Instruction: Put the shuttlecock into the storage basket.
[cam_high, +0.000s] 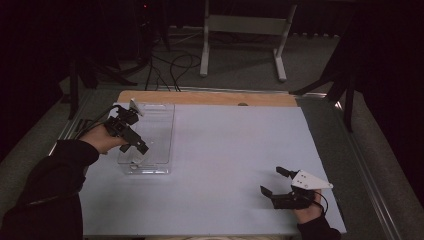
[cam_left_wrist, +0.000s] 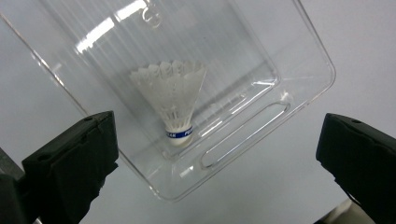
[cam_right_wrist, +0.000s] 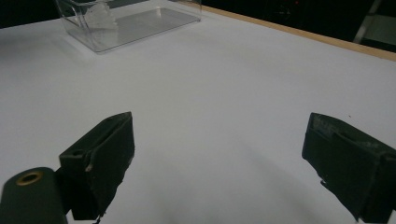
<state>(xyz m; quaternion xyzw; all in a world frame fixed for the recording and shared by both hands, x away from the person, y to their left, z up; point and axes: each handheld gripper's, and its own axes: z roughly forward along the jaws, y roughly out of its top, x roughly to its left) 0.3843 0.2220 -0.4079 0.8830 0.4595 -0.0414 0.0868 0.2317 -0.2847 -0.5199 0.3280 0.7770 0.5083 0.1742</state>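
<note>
**Inspector A:** Shuttlecock (cam_left_wrist: 173, 100) is recorded lying on the floor of a clear plastic tray (cam_left_wrist: 299, 100), with its white feather skirt spread away from the left tool and its cork end, banded in blue, turned toward the tray's end wall with the slot handle.

**Inspector B:** Tray position is noted?

**Inspector A:** The tray (cam_high: 165, 135) is seen near the left edge of the white surface (cam_high: 225, 165), toward the far left corner. A bare wooden strip is exposed along the far edge.

**Inspector B:** State of the left tool?

**Inspector A:** The left tool (cam_high: 136, 150) is held above the near end of the tray. In the left gripper view its jaws are seen wide apart, with nothing pressed between the pads; the shuttlecock lies below them, untouched. The left tool (cam_left_wrist: 217, 163) is aimed down into the tray.

**Inspector B:** And the right tool?

**Inspector A:** The right tool (cam_high: 274, 181) is found near the front right corner of the surface, well apart from the tray. Its jaws are likewise spread wide, with only bare surface between them. In the right gripper view the tray (cam_right_wrist: 135, 23) and shuttlecock (cam_right_wrist: 103, 18) are made out far off.
</note>
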